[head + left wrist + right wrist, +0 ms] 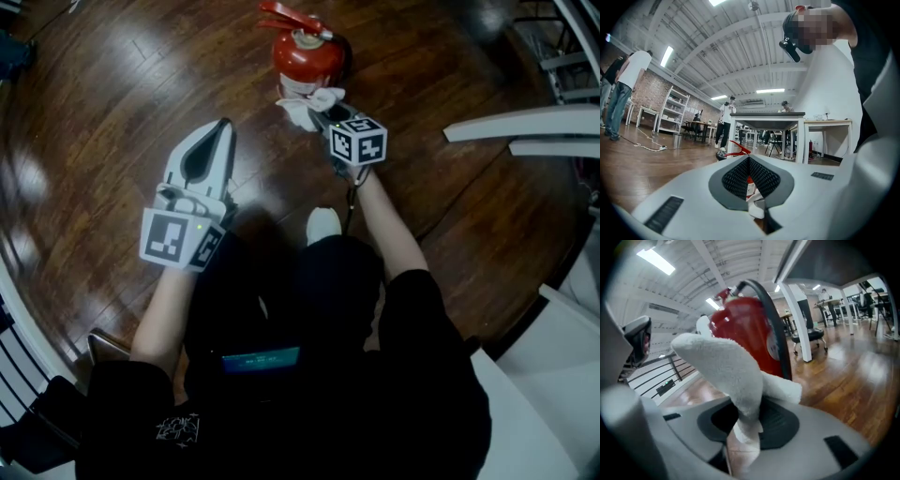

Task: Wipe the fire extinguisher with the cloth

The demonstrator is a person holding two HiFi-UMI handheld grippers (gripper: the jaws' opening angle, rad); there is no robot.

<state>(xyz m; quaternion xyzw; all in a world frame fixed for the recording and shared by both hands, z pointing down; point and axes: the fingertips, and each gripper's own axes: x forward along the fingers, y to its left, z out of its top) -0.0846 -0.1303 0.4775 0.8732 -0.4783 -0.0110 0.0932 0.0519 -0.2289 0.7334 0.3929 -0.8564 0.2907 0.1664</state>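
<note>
Open floor [103,112] left of fire extinguisher [305,58]; white rails [525,124] block right.

The red shell of the fire extinguisher [307,56] is shining glossy, the white cloth [309,105] is looking soft and nubby like towelling, the wooden floor [122,84] is gleaming with polish, and the grey plastic of the left gripper [221,127] is showing matt.
</note>
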